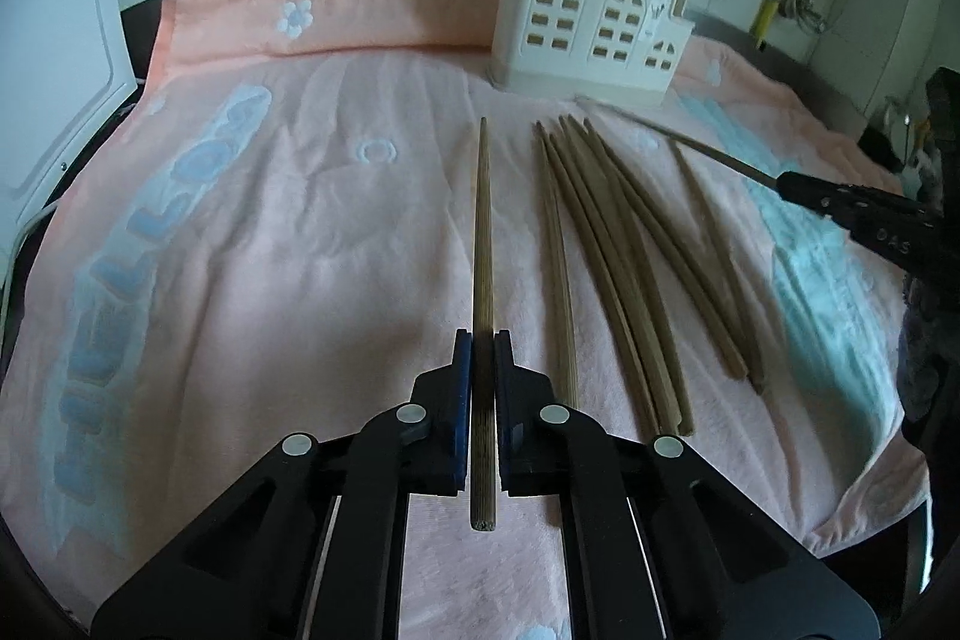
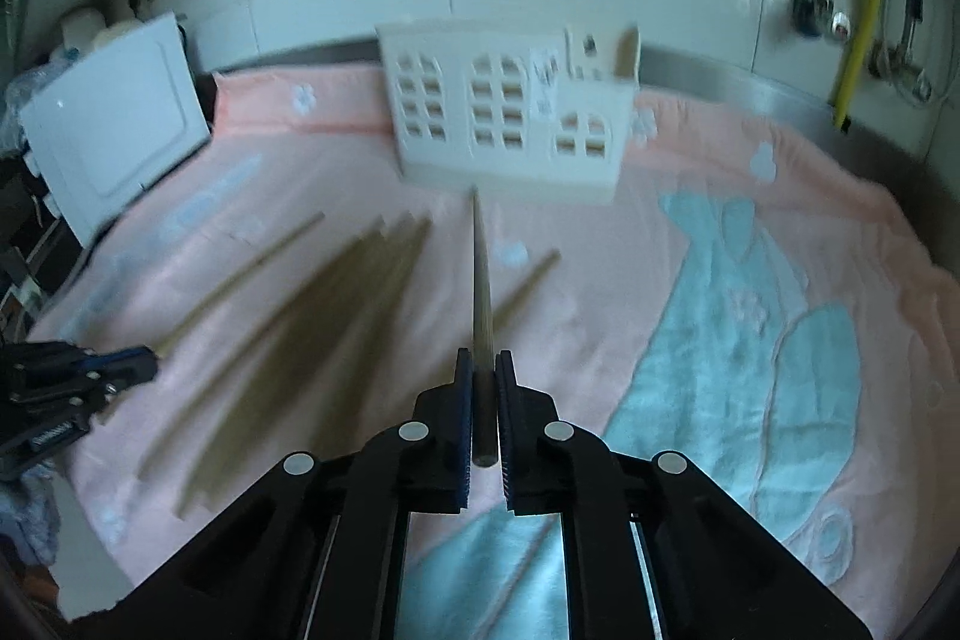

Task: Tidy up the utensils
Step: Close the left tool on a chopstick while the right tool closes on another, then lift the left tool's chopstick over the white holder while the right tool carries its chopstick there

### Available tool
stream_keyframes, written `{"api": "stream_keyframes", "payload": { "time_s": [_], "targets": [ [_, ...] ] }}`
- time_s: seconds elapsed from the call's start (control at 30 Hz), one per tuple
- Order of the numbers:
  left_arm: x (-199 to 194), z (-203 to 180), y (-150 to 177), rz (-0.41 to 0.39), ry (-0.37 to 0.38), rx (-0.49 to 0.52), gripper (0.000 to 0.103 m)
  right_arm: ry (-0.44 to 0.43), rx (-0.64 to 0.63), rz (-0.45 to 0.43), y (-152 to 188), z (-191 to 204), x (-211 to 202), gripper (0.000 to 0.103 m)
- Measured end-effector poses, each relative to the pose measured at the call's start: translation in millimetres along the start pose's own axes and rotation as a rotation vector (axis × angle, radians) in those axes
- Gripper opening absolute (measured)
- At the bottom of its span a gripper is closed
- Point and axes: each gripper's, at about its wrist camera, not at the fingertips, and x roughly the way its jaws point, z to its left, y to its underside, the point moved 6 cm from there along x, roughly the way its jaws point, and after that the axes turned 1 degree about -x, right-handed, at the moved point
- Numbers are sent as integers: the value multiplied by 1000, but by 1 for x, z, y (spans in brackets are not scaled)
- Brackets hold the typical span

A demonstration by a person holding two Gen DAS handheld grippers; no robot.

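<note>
Chopsticks, one clamped in each gripper: left gripper (image 1: pixel 483 340) and right gripper (image 2: pixel 483 361) should each carry theirs tip-first over the far white holder (image 1: pixel 591 34), leaving the loose chopsticks (image 1: pixel 624 268) on the towel (image 1: pixel 270 220).

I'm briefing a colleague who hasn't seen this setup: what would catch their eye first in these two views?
Each gripper is shut on one chopstick: the left gripper and the right gripper both grip near the thick end, tips pointing at the white house-shaped holder standing at the far side. A loose bundle of chopsticks lies between them on the pink towel, which reads HELLO in pale blue.
</note>
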Motion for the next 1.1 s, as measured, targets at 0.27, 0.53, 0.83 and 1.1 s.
{"api": "stream_keyframes", "payload": {
  "time_s": [0.27,0.53,0.83,1.1],
  "targets": [
    [-33,5,-24,-74,51,6,6,-31,-19,-140,-43,20,-54,7],
    [-41,6,-35,-40,43,103,6,-22,-40,-188,-70,28,-70,7],
    [-44,14,-36,-59,61,79,6,-33,-37,-198,-73,34,-73,7],
    [-59,6,-78,-155,85,98,6,-44,-40,-215,-106,29,-84,6]
  ]
}}
